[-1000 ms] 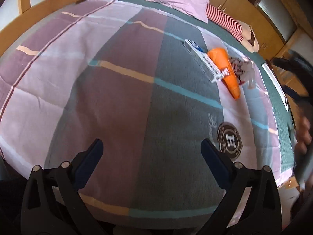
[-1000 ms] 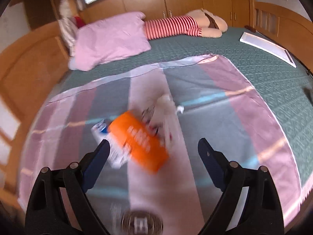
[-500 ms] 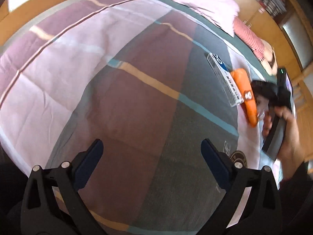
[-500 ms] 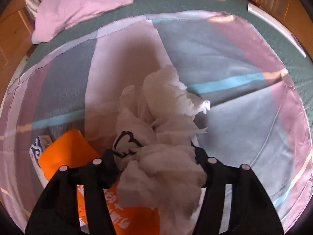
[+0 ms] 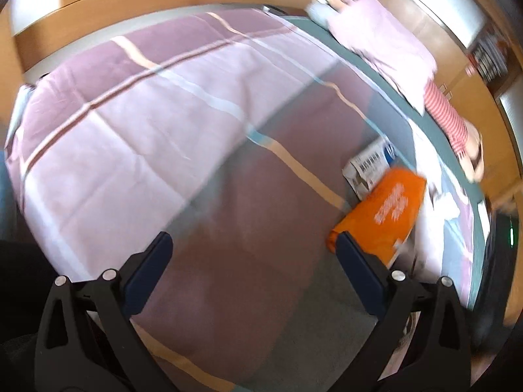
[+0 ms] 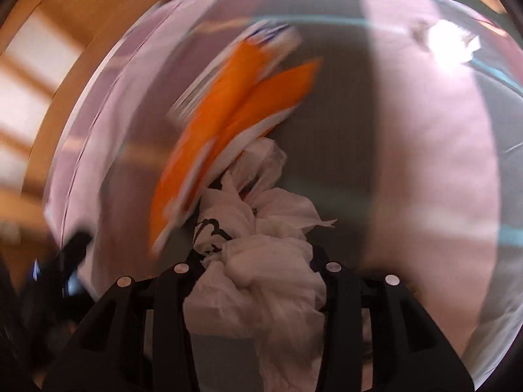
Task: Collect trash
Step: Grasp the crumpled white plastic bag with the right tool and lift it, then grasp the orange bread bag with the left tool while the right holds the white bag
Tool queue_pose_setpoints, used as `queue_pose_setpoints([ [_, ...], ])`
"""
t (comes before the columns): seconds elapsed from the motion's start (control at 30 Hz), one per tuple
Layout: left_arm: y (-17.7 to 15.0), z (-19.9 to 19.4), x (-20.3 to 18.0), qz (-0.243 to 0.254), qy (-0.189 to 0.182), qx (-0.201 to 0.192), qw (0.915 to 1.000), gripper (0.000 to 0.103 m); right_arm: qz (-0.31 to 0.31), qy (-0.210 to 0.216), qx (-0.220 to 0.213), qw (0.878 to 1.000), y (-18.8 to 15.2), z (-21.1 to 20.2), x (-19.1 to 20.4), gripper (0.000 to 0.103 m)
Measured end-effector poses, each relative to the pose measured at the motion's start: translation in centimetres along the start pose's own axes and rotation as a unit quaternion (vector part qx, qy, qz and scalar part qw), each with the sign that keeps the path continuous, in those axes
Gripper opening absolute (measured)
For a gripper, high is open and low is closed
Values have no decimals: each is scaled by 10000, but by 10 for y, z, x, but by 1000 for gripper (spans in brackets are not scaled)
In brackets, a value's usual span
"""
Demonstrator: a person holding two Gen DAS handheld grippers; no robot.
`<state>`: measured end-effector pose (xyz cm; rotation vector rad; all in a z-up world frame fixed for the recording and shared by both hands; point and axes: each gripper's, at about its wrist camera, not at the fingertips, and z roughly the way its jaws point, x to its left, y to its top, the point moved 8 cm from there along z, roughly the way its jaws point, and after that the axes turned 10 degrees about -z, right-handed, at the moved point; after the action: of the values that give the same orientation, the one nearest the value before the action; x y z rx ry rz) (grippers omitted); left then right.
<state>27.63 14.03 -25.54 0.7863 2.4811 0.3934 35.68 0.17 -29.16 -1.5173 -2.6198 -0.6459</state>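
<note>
One piece is nearly secured: the right gripper (image 6: 256, 263), jaws closing, bunches the white plastic bag (image 6: 261, 261) at lower centre. Left gripper (image 5: 251, 254) gapes empty; orange packet (image 5: 382, 212) and box (image 5: 369, 163) remain at right.

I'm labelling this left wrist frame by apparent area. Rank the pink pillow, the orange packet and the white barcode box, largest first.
1. pink pillow
2. orange packet, nearly the same apparent size as the pillow and nearer the camera, so this order is unsure
3. white barcode box, partly under the packet
</note>
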Motion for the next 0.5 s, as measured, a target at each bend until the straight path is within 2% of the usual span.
queue_pose_setpoints([
  [0.1,9,-4,10,-277,-3,-151,9995,99,-196,217,113,9995,-17,-4,22,41],
  [0.23,10,-2,17,-389,0,-72,9992,99,-235,-87,38,9997,-28,-22,22,41],
  [0.33,10,-2,21,-466,-8,-29,9989,99,-166,-432,-163,9988,-33,-37,10,41],
  [0.4,11,0,22,-476,-18,-35,9989,99,-1,-498,-333,9982,-38,-50,2,41],
  [0.5,13,-1,24,-479,-57,11,9988,99,317,-688,-804,9939,-45,-80,-8,41],
])
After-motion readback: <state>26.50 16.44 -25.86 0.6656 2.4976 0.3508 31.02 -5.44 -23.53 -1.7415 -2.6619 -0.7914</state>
